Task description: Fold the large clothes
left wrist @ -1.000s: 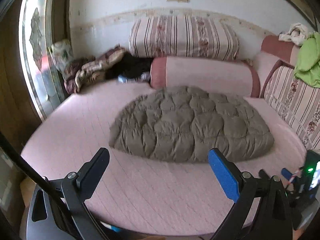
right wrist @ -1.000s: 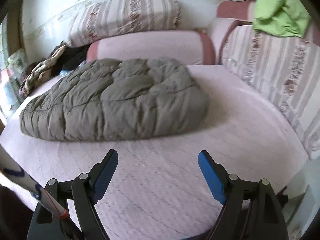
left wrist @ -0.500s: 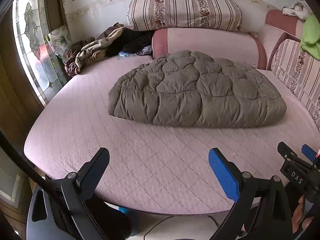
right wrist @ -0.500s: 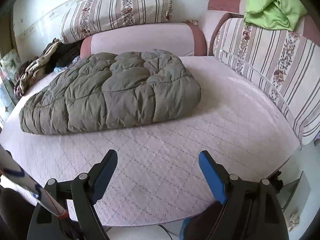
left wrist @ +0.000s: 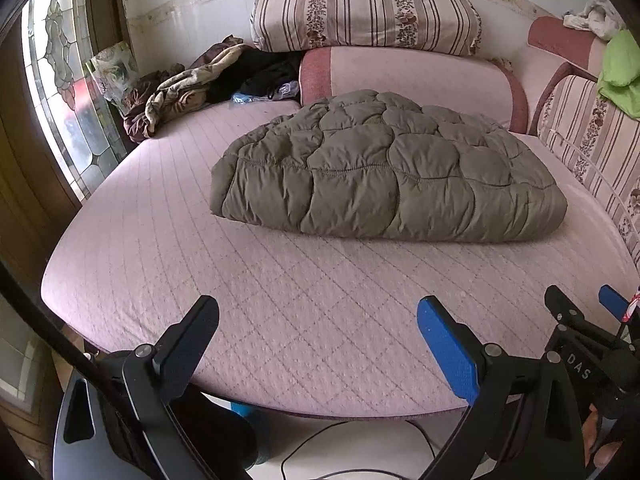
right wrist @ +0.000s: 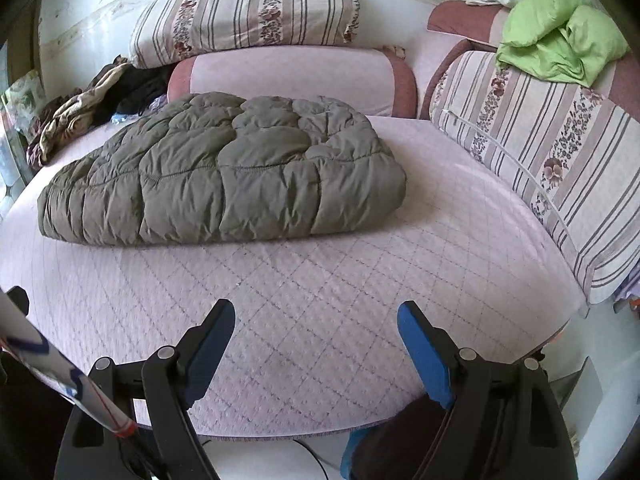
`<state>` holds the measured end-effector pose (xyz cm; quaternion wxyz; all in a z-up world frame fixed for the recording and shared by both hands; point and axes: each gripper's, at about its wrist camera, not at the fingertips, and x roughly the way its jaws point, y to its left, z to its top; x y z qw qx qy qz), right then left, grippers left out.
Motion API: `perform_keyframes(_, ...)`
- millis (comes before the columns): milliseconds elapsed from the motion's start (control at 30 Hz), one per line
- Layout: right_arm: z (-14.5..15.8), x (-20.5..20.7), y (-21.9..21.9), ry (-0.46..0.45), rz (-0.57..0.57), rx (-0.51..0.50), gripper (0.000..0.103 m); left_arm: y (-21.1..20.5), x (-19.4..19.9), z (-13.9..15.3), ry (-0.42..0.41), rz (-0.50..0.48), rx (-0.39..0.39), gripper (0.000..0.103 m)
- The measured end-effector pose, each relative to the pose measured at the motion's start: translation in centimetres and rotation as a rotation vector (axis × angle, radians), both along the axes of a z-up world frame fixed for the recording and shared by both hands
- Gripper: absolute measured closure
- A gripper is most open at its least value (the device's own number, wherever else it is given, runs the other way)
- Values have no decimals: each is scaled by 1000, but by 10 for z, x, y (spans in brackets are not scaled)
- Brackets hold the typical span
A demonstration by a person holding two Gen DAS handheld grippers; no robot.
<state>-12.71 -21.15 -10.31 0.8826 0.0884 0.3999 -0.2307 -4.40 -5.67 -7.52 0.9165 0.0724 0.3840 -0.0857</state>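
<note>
Centrally on a pink quilted bed (left wrist: pixel 168 248) lies an olive-green padded coat (left wrist: pixel 384 176), a puffy quilted garment already doubled into a broad, rounded bundle; it sits toward the back of the mattress, just in front of a pink bolster (left wrist: pixel 408 76) and a striped cushion (left wrist: pixel 364 8); its near edge is a thick, rolled fold facing the viewer. Judging by the swollen stitched panels, the coat is probably light for its bulk, soft and springy, with a smooth shell that may slide under a pinch and puff back open once let go; the safest places to take hold look like the two lower corners of the near edge, where the layers stack thick enough to bite.

Both tools hover over the bare front of the mattress, well apart from the coat; the left tool (left wrist: pixel 318 334) is released, its jaws spread wide with nothing between them; the right tool (right wrist: pixel 316 330) is likewise released and empty.

Further out, a heap of crumpled brown and dark clothes (left wrist: pixel 188 88) sits at the back left by a stained-glass window (left wrist: pixel 60 80); a lime-green garment (right wrist: pixel 556 48) is draped over a striped side cushion (right wrist: pixel 552 160) on the right.
</note>
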Motion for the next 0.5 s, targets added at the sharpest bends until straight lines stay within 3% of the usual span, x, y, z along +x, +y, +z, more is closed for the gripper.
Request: perform_keyframes(500, -2, -5, 17, 30, 20, -29, 16, 6, -6, -5, 35, -5, -28, 4)
